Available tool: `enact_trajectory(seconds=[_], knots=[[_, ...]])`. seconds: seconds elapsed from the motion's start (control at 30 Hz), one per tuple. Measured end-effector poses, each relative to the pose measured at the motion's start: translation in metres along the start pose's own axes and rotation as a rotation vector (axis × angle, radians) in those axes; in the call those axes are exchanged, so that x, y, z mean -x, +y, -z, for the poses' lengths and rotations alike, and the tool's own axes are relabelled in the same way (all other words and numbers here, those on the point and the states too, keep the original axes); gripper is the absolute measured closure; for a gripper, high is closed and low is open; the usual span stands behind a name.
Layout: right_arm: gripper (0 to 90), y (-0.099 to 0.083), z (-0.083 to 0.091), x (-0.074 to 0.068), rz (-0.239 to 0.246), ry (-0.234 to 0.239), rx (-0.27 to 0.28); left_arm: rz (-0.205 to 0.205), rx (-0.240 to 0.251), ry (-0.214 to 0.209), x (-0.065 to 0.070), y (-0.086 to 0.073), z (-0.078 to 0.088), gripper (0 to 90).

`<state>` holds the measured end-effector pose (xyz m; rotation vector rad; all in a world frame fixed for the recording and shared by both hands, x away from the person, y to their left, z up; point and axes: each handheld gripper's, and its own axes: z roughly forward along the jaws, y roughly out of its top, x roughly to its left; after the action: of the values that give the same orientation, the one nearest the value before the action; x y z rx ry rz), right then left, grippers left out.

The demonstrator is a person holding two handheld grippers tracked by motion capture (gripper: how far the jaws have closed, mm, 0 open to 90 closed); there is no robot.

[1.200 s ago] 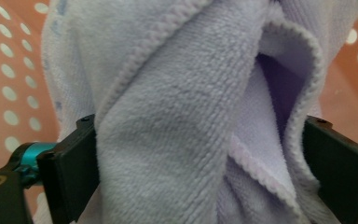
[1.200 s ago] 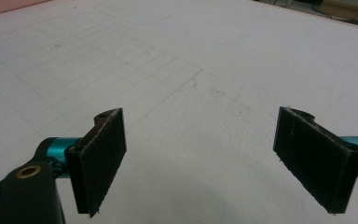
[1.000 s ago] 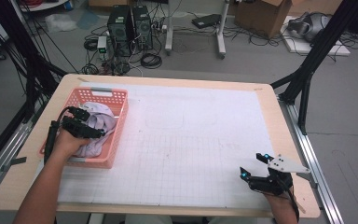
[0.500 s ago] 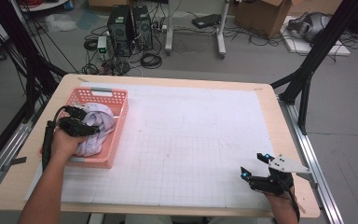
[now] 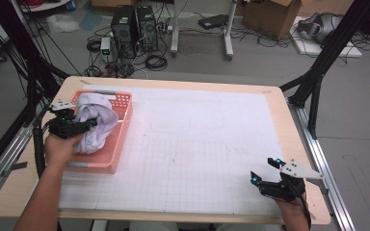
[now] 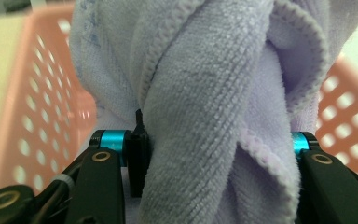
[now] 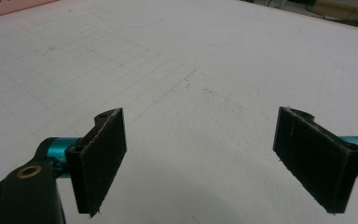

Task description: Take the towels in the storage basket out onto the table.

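Now towel [image 6: 214, 116] sits bunched between left gripper's [image 6: 214, 149] closed-in jaws.

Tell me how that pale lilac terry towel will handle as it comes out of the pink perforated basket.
The pale lilac terry towel is probably floppy: it bunches in folds between the left tongs and droops over the pink perforated basket. Its looped pile likely grips rather than slips. It seems light.
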<state>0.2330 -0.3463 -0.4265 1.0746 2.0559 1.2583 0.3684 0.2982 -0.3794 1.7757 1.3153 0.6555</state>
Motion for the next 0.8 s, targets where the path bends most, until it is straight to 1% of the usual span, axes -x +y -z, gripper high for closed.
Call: enact_trajectory(seconds=[0.03, 0.17, 0.3, 0.43, 0.5, 0.53, 0.57, 0.63, 0.67, 0.7, 0.73, 0.77, 0.8], knots=[[16.1, 0.0, 0.0, 0.0, 0.0, 0.0, 0.0, 0.0, 0.0, 0.0, 0.0, 0.0, 0.0, 49.6], [16.1, 0.0, 0.0, -0.001, 0.002, 0.004, -0.005, 0.013, 0.104, -0.028, -0.001, 0.0, 0.013, 49.6], [16.1, 0.0, -0.001, -0.001, 0.004, 0.001, -0.003, 0.02, 0.206, -0.043, -0.002, -0.001, 0.023, 49.7], [16.1, 0.0, -0.001, -0.001, 0.002, 0.003, -0.003, 0.012, 0.289, -0.056, -0.003, -0.002, 0.03, 49.8], [16.1, 0.0, -0.001, -0.002, 0.002, 0.003, -0.003, 0.003, 0.323, -0.071, -0.003, -0.002, 0.032, 49.8], [16.1, 0.001, -0.001, -0.002, 0.003, 0.003, -0.001, -0.009, 0.351, -0.086, -0.001, -0.002, 0.035, 49.8], [16.1, 0.001, -0.001, -0.002, 0.003, 0.003, -0.001, -0.009, 0.351, -0.086, -0.001, -0.002, 0.035, 49.8], [16.1, 0.001, -0.001, -0.002, 0.008, 0.002, -0.002, -0.022, 0.369, -0.095, 0.0, -0.002, 0.036, 49.8], [16.1, 0.001, -0.001, -0.002, 0.008, 0.005, -0.001, -0.031, 0.391, -0.106, 0.002, -0.001, 0.038, 49.8], [16.1, 0.001, -0.001, -0.002, 0.008, 0.005, -0.001, -0.031, 0.391, -0.106, 0.002, -0.001, 0.038, 49.8], [16.1, 0.001, -0.001, -0.002, 0.009, 0.004, -0.002, -0.035, 0.411, -0.117, 0.003, 0.001, 0.04, 49.8], [16.1, 0.001, -0.001, -0.002, 0.009, 0.004, -0.002, -0.035, 0.411, -0.117, 0.003, 0.001, 0.04, 49.9], [16.1, 0.001, -0.001, -0.003, 0.007, 0.004, 0.0, -0.036, 0.422, -0.123, 0.003, 0.002, 0.041, 49.9]])
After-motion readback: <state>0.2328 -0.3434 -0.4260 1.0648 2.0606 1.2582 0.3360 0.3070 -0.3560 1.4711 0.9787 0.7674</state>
